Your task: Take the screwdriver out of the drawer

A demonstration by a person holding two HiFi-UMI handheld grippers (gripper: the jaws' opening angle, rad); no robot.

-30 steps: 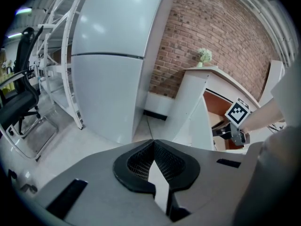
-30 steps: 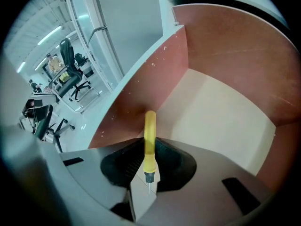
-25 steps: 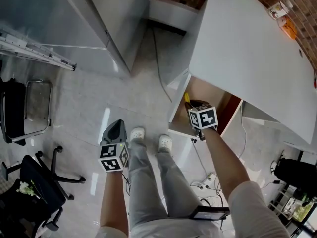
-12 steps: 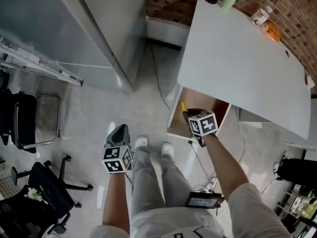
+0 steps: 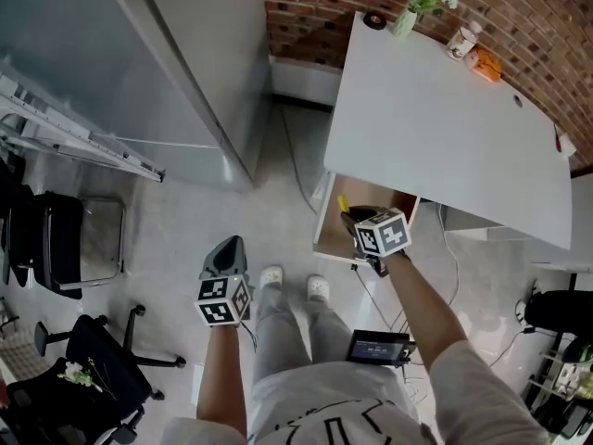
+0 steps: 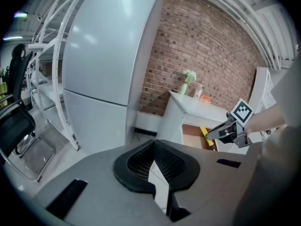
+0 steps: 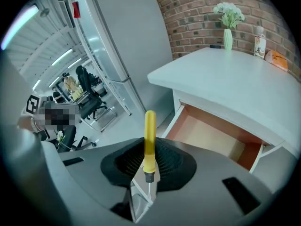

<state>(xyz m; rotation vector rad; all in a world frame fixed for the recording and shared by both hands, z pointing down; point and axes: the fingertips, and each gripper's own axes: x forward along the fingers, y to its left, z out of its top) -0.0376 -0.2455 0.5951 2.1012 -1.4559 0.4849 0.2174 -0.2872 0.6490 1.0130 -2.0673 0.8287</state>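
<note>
- Holding the screwdriver (image 7: 149, 136) in my right gripper (image 7: 145, 185): the jaws are narrowed onto the metal shank just below the collar, and the yellow handle sticks out ahead of the tips.
- In the head view my right gripper (image 5: 353, 217) sits at the front of the open drawer (image 5: 322, 219), with the screwdriver (image 5: 344, 203) showing against the drawer's left side.
- From the right gripper view the tool is up in the air, apart from the drawer (image 7: 214, 142), whose wooden floor lies below and to the right of the handle.
- The drawer is pulled out from under the white desk (image 5: 445, 128), which stands against a brick wall (image 5: 315, 3).
- My left gripper (image 5: 223, 253) hangs over the floor beside my left leg, well apart from the desk.
- Its own view shows the left gripper (image 6: 155, 147) with the jaw tips brought together and nothing between them.
- That same view catches the screwdriver (image 6: 205, 133) in front of the drawer opening.
</note>
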